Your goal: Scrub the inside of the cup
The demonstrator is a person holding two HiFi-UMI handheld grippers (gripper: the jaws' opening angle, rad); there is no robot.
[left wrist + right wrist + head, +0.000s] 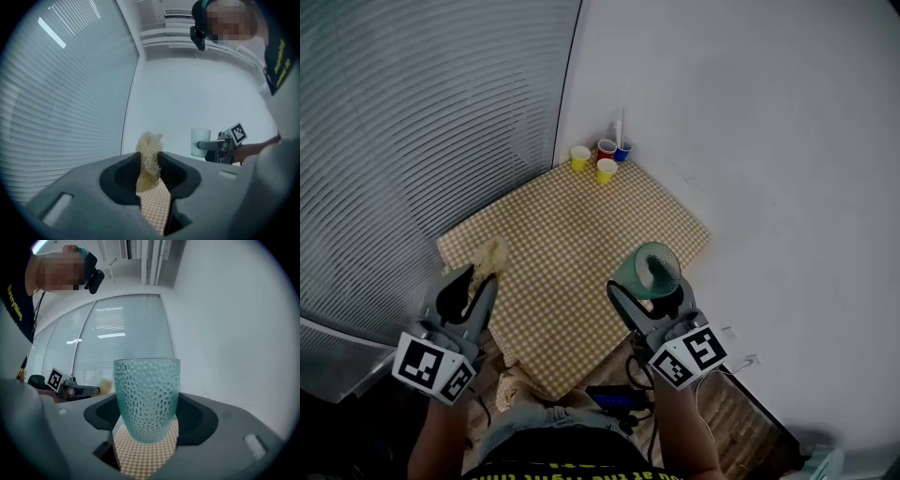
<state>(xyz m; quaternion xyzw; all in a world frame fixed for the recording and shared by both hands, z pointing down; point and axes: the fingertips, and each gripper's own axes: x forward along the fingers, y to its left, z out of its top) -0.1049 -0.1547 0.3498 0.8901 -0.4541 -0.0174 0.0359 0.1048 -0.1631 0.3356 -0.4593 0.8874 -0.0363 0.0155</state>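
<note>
— What is the right gripper carrying?

— It is holding the cup, a pale green glass one with a dimpled wall. The jaws are standing wide and pressing on its lower sides, one on each flank. The cup is sitting upright between them with its mouth up.

— Is it resting on the desk?

— No, it is hanging in the air over the near right part of the desk, above the yellow checked cloth that is covering it.

— And the left gripper?

— Its jaws are standing close together and pinching a tuft of pale, fibrous loofah. The fluffy end is sticking out past the jaw tips. That gripper is hovering over the near left edge of the cloth, on the side of the window blinds.

— Is the loofah touching the cup?

— No, the person is holding the two grippers well apart, so the loofah is sitting outside the cup.

— Anything else on the desk?

— Four small paper cups are sitting bunched at the far corner, close to the white wall: two yellow, one red, one blue.
</note>
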